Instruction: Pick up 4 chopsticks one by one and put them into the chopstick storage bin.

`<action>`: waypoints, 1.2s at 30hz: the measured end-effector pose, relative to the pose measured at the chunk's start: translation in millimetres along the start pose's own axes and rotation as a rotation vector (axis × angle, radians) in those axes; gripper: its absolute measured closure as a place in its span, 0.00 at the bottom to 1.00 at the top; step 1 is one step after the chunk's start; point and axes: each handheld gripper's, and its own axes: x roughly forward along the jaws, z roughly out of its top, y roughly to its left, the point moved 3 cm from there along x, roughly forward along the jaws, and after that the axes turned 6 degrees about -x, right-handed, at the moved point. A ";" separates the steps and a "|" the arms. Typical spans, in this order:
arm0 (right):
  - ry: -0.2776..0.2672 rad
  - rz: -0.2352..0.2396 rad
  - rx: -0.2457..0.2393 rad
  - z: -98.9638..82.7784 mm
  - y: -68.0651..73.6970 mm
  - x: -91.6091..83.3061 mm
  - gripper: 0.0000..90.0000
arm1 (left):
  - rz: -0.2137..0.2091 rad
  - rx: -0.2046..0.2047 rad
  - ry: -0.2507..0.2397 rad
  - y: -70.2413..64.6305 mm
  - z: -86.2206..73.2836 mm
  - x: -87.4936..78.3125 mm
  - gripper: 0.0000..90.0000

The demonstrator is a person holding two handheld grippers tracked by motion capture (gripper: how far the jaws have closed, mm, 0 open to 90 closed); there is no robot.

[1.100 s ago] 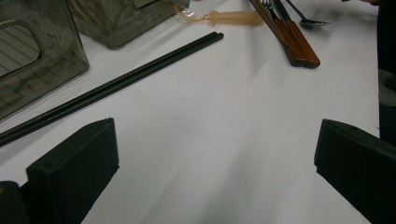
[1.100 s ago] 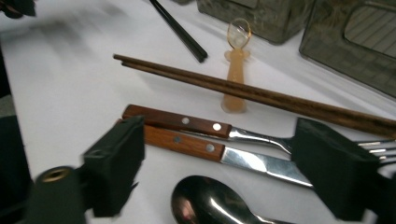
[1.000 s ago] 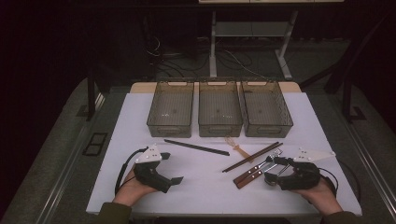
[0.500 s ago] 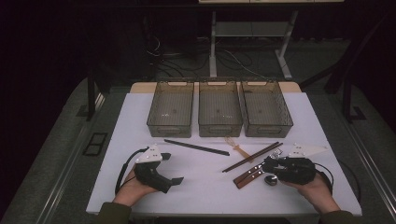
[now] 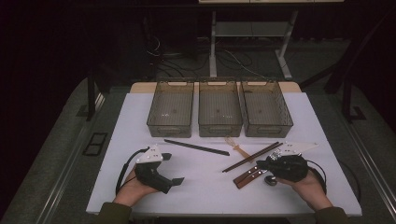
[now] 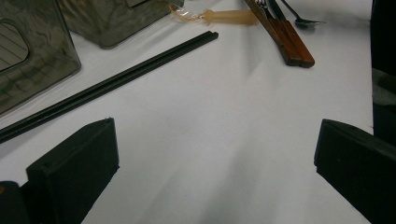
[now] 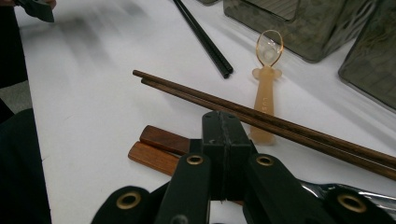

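**Ana:** Now, where is the right gripper (image 5: pixel 262 164)?

**Ben:** Low over the pair of metal table utensils with reddish-brown wooden handles (image 5: pixel 246 176), at the near right of the white table (image 5: pixel 210 196). Its jaws have just been closing and now meet; in the right gripper view I can make out nothing between them. The handles (image 7: pixel 161 148) lie just under and beyond the tips (image 7: pixel 225 126).

**Ana:** Which way do they run?

**Ben:** Diagonally: handle ends near and left, metal ends far and right, passing under the gripper. A grip would have to go across that line.

**Ana:** And the left gripper (image 5: pixel 172 169)?

**Ben:** Jaws wide apart, resting on bare table well to the left, so the right hand is far nearer.

**Ana:** Anything nearby?

**Ben:** Dark brown wooden chopsticks (image 5: pixel 252 156) just beyond, a translucent amber plastic spoon (image 5: pixel 237 148), black chopsticks (image 5: pixel 196 147), and three smoky clear plastic bins (image 5: pixel 220 122) behind.
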 end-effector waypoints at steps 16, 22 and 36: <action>0.064 0.014 -0.013 2.4 -0.5 21.7 1.00 | -0.004 -0.001 0.000 0.0 0.0 0.1 0.00; 0.102 0.018 -0.024 2.7 -1.6 32.7 1.00 | -0.003 -0.004 0.001 0.2 -0.1 -0.1 0.00; 0.147 0.027 -0.026 2.2 -1.7 44.3 1.00 | -0.004 -0.004 0.004 0.0 -0.4 0.6 0.00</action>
